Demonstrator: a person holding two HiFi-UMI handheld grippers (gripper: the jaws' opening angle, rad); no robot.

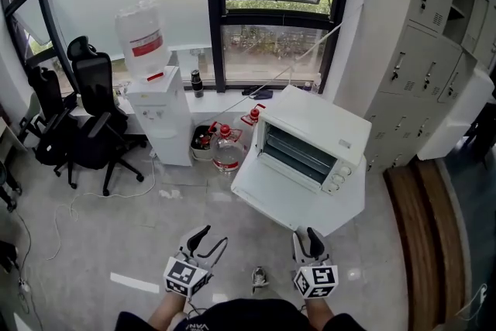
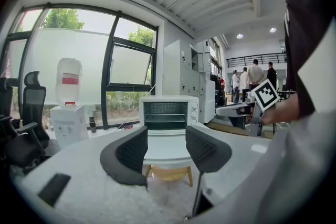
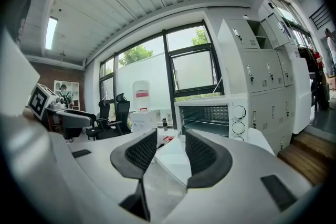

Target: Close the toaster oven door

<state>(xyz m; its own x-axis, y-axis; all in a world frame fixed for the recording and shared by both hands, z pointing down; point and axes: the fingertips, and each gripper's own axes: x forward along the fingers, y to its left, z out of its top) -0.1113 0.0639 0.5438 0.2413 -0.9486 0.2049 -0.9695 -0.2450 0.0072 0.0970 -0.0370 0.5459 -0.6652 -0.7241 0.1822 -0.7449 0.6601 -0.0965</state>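
Lockers (image 1: 418,50) line your right; water dispenser (image 1: 159,116) with its bottle (image 1: 141,39) stands left, under the window (image 1: 271,50). Between them sits the toaster oven (image 1: 318,128), door (image 1: 271,194) dropped flat toward you, wire rack (image 1: 298,155) inside. Your left gripper (image 1: 209,238) and right gripper (image 1: 308,235) hang near the door over grey floor (image 1: 155,244), jaws apart, gripping nothing.

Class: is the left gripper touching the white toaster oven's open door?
Apart: head view shows grey floor between left gripper and door.
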